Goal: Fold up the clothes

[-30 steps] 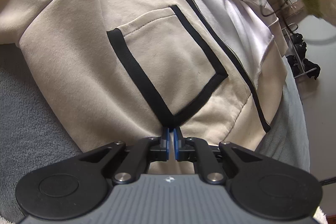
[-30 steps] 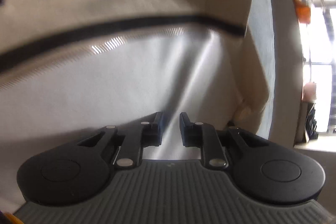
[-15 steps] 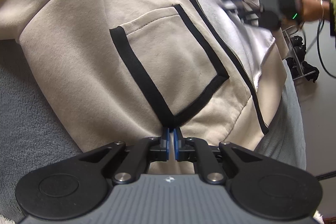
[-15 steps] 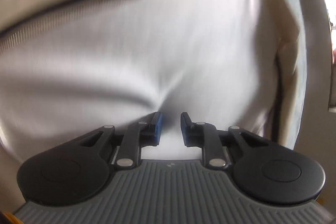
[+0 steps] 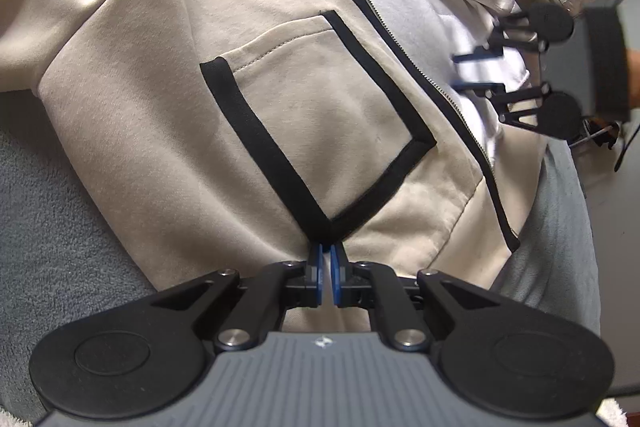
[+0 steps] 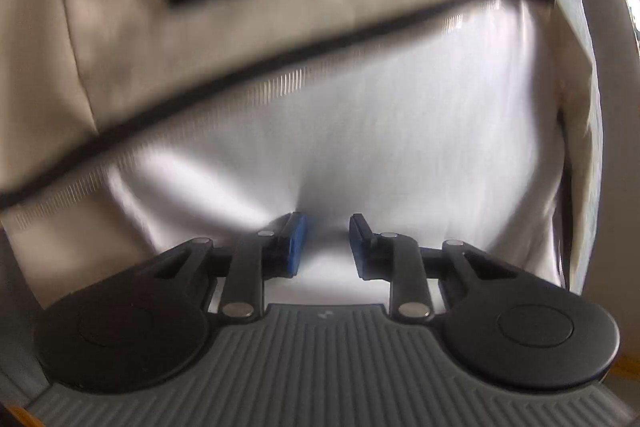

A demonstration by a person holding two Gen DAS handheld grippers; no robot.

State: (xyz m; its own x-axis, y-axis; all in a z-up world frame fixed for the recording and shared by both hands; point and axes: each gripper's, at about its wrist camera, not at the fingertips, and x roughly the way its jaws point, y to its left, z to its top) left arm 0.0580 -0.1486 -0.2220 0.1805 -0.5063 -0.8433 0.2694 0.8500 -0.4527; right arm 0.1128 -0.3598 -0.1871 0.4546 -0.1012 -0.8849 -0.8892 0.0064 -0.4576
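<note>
Grey blanket (image 5: 72, 235) under cream jacket (image 5: 192, 99); zipper (image 5: 416, 67) running diagonally.

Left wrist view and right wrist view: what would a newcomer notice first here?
A cream jacket lies open on a grey blanket, with a black-trimmed pocket in the middle of the left wrist view. The left gripper is shut on the jacket's hem just below the pocket's corner. The right gripper hangs over the white lining at the right; its jaws have just been opening, with nothing gripped between them.
</note>
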